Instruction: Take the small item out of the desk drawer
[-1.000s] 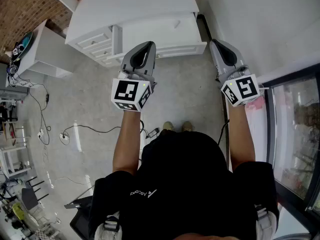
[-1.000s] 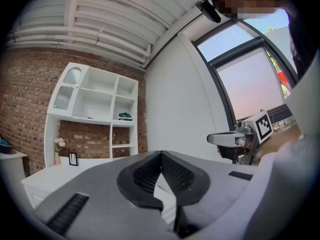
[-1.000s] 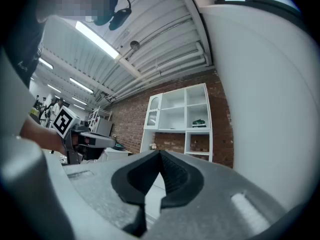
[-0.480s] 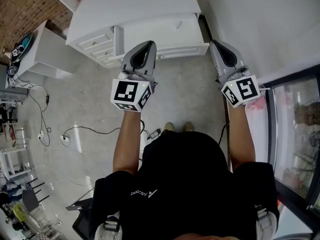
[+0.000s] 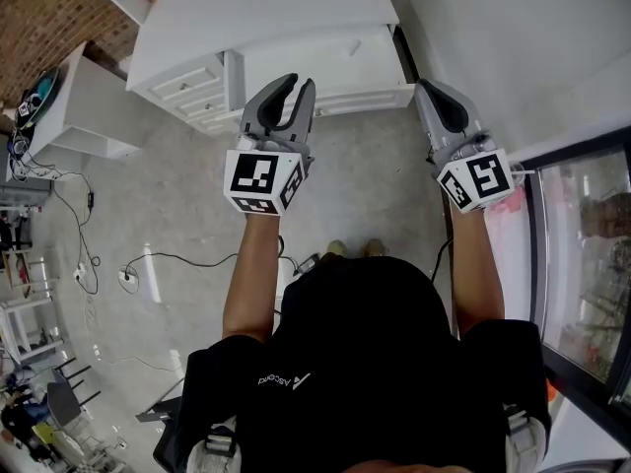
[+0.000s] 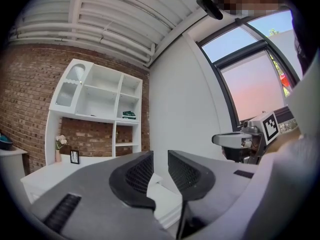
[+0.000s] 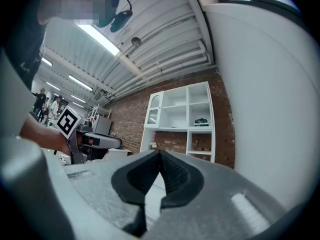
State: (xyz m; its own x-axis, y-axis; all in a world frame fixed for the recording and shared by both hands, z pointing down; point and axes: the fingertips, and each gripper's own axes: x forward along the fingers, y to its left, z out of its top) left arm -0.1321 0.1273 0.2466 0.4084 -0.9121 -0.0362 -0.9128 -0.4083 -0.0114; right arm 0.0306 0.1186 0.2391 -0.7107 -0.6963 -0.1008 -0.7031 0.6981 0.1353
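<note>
A white desk (image 5: 266, 3) stands ahead of me, its wide drawer (image 5: 325, 67) pulled out toward me. A small pale item (image 5: 350, 45) lies inside the drawer; I cannot make out what it is. My left gripper (image 5: 297, 87) (image 6: 160, 170) hovers over the drawer's front left part. Its jaws are opening, with a clear gap and nothing between them. My right gripper (image 5: 427, 89) (image 7: 160, 159) is held by the drawer's right end, its pads (image 7: 172, 176) shut together on nothing.
A stack of small drawers (image 5: 192, 82) fills the desk's left side. A white side cabinet (image 5: 94, 106) stands further left, and cables (image 5: 128, 264) trail on the grey floor. A glass door (image 5: 582, 254) runs along my right. A white shelf unit (image 6: 100, 96) stands against the brick wall.
The left gripper's jaws have parted from shut, and it has shifted slightly forward over the drawer. The right gripper has stayed in place.
</note>
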